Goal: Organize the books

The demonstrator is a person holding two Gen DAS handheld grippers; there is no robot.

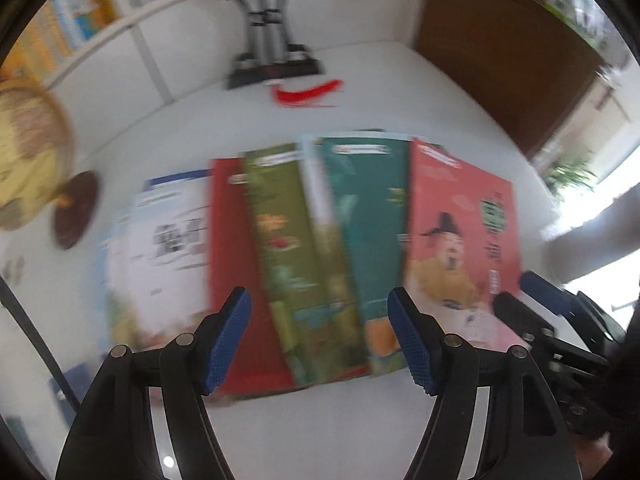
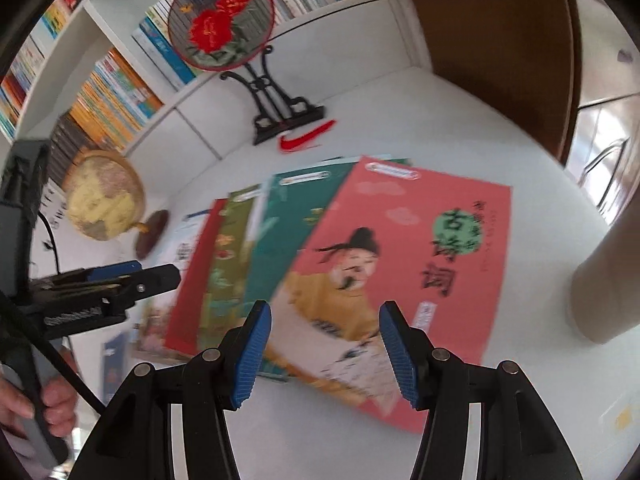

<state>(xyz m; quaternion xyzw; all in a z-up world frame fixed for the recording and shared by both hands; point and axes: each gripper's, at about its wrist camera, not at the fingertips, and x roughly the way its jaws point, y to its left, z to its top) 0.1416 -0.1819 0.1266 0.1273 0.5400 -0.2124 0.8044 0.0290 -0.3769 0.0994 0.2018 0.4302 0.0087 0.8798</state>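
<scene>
Several thin books lie fanned and overlapping on the white table: a white book, a red book, an olive-green book, a teal book and, on top at the right, a salmon-pink book with a robed figure. My left gripper hovers open over the red and green books' near edges, holding nothing. My right gripper hovers open above the pink book's near edge, also empty. The left gripper shows at the left of the right wrist view, held by a hand.
A globe stands left of the books. Behind them are a round embroidered fan on a black stand and a red tassel. A bookshelf fills the back wall and a brown panel the right. A beige rounded shape sits at the right edge.
</scene>
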